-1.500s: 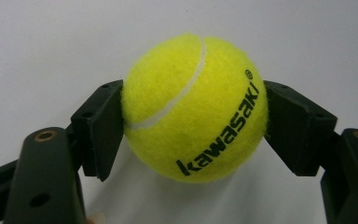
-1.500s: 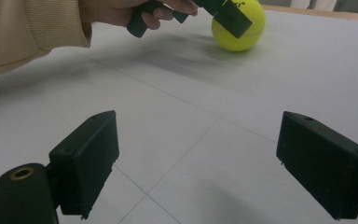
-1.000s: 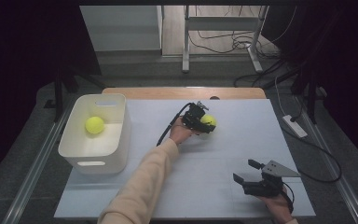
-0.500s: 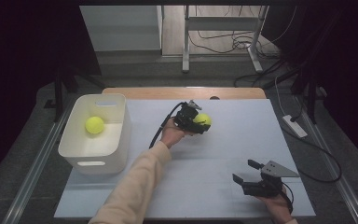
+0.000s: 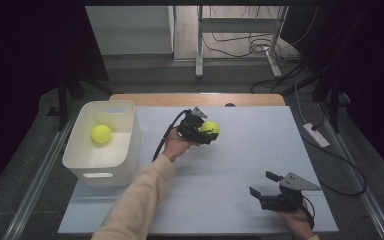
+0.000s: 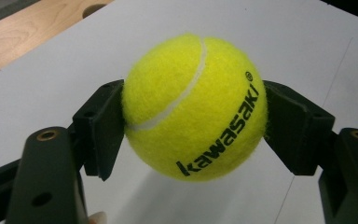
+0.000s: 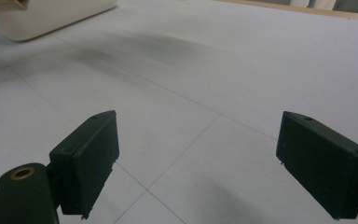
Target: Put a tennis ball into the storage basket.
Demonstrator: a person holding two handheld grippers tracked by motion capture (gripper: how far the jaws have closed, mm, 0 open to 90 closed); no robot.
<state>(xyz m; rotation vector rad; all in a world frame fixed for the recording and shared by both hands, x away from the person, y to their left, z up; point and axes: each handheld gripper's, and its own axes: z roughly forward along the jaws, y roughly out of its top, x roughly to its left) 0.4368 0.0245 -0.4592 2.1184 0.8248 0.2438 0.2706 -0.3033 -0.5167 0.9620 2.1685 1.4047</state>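
A yellow tennis ball (image 5: 211,128) (image 6: 193,105) printed "kawasaki" is held off the white mat, with my left gripper (image 5: 205,131) (image 6: 193,126) shut on it, one black pad on each side. A second yellow tennis ball (image 5: 101,134) lies inside the white bin (image 5: 130,145) at the left of the table. My right gripper (image 5: 265,185) (image 7: 214,168) rests near the front right of the mat, open, with nothing between its pads.
The white mat (image 5: 260,145) covers most of the wooden table (image 5: 145,99). A white power strip (image 5: 316,134) and cables lie off the table's right edge. A metal stand (image 5: 199,45) rises behind the table. The bin's corner (image 7: 51,16) lies far left in the right gripper view.
My left gripper has lifted the tennis ball off the mat and carried it slightly toward the left. The right gripper has stayed in place.
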